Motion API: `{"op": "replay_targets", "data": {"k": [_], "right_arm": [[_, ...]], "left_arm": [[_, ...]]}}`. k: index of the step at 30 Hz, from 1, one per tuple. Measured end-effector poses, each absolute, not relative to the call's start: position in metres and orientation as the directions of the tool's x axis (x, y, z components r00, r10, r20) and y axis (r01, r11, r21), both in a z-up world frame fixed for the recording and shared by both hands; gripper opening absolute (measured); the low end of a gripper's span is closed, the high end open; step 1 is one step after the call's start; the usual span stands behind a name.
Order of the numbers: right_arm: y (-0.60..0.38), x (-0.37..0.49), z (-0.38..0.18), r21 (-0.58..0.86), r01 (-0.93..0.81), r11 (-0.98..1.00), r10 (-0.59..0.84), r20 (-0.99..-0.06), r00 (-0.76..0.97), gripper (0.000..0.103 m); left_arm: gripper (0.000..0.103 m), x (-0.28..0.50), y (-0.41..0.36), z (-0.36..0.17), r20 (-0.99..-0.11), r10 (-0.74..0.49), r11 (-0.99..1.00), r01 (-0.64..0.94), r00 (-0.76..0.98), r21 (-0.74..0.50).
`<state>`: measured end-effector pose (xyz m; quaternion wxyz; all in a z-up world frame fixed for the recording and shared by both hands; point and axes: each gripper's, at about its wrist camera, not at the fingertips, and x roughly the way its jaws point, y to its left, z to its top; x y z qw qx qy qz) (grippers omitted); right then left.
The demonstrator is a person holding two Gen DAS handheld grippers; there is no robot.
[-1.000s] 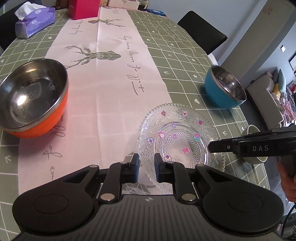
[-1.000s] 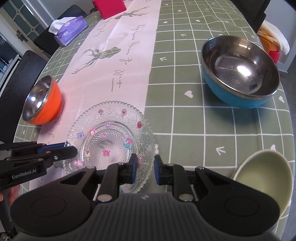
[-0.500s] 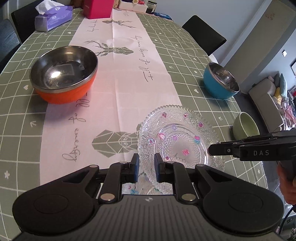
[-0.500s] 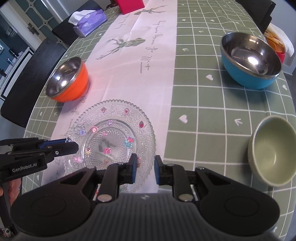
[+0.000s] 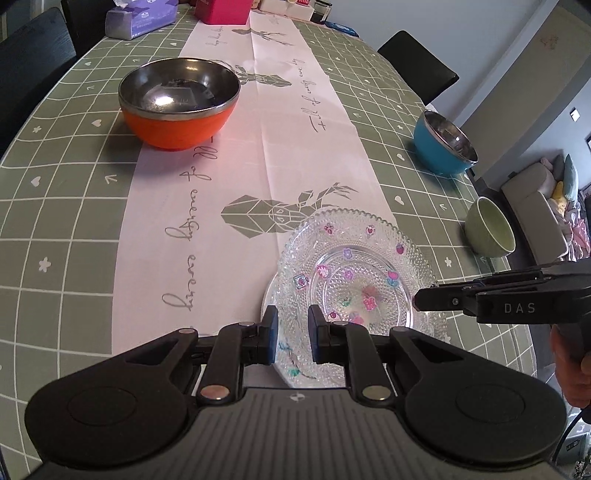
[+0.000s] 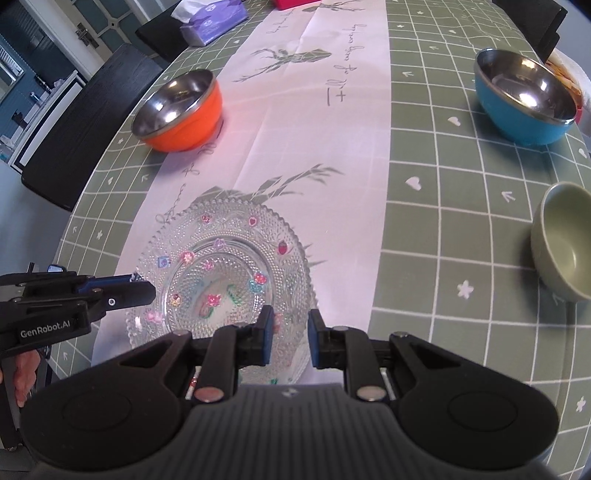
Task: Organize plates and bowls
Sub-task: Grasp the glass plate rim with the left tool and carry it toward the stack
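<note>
Both grippers are clamped on the same glass plate [image 5: 364,280] right now, one on each side of its rim. My left gripper [image 5: 291,334] pinches the near-left edge, and in the right wrist view my right gripper [image 6: 290,336] pinches the near-right edge, jaws nearly together with only the thin rim between them. From each camera the other gripper pokes in from the side, tip at the plate's edge.

The plate is pressed, beaded glass with little coloured stickers, and there looks to be a second one nested under it, though I can't be sure. My guess: stiff, fairly heavy for its size, slippery on the pads and very chippable. The scalloped rim is the only sensible place to hold, and two opposite grips should stop it tipping.

Just past the fingertips is the pale runner [image 5: 236,177] with deer prints, lying on a green checked tablecloth [image 5: 62,206]; cloth should be a forgiving landing. Off to the right of my right gripper sits a pale green bowl [image 6: 563,242]. Farther ahead, an orange bowl [image 5: 179,103] on the left and a blue bowl [image 6: 524,98] on the right, both steel-lined. Beyond those: a tissue pack [image 5: 138,16], dark chairs, a sofa.
</note>
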<state>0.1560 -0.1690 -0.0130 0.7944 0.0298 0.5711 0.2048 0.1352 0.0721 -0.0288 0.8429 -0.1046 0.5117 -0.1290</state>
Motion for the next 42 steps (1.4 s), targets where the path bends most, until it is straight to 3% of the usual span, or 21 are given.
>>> {"op": "replay_targets", "data": {"k": [30, 35, 42], "right_arm": [[-0.150, 0.143, -0.024, 0.164, -0.362, 0.918, 0.265, -0.932, 0.249, 0.018], [-0.150, 0.141, -0.023, 0.151, -0.372, 0.916, 0.257, -0.932, 0.254, 0.025], [-0.153, 0.139, -0.017, 0.167, -0.366, 0.915, 0.277, -0.922, 0.271, 0.026]], "left_arm": [[0.020, 0.137, 0.070, -0.050, -0.870, -0.310, 0.951, 0.112, 0.383, -0.289], [0.020, 0.136, 0.069, -0.052, -0.869, -0.314, 0.949, 0.122, 0.382, -0.290], [0.020, 0.134, 0.074, -0.045, -0.851, -0.322, 0.946, 0.116, 0.415, -0.302]]}}
